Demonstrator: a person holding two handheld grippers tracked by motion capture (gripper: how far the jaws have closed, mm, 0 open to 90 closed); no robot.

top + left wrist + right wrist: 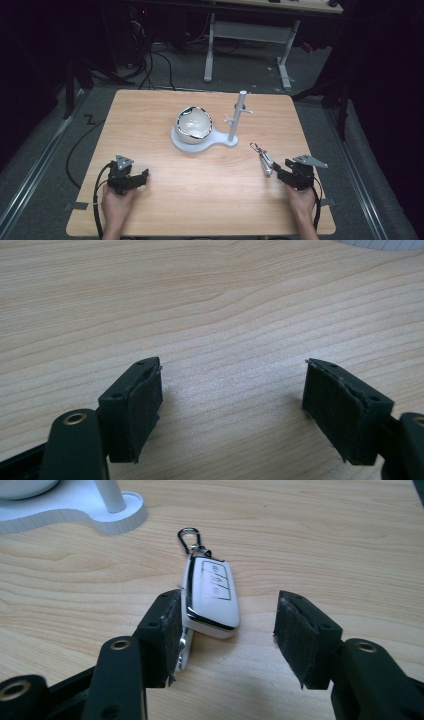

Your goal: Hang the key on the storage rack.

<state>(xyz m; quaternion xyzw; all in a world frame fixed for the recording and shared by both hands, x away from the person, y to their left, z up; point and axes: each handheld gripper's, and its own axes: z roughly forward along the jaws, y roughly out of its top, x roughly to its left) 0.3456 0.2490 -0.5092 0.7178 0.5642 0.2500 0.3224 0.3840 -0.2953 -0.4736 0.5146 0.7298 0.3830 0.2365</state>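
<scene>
Your wooden table (pixel 200 200) carries a white stand (pixel 202 142) at its middle, holding a bowl (pixel 194 124) beside an upright post (pixel 237 116). Nearer you and left of the stand, your left gripper (pixel 232 390) is spread over bare wood. Right of the stand, your right gripper (pixel 227 630) is spread around the key fob (pixel 211 597), one pad (pixel 171 630) touching it.

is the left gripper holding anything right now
No, the left gripper is open, with bare wooden table between its fingers.
</scene>
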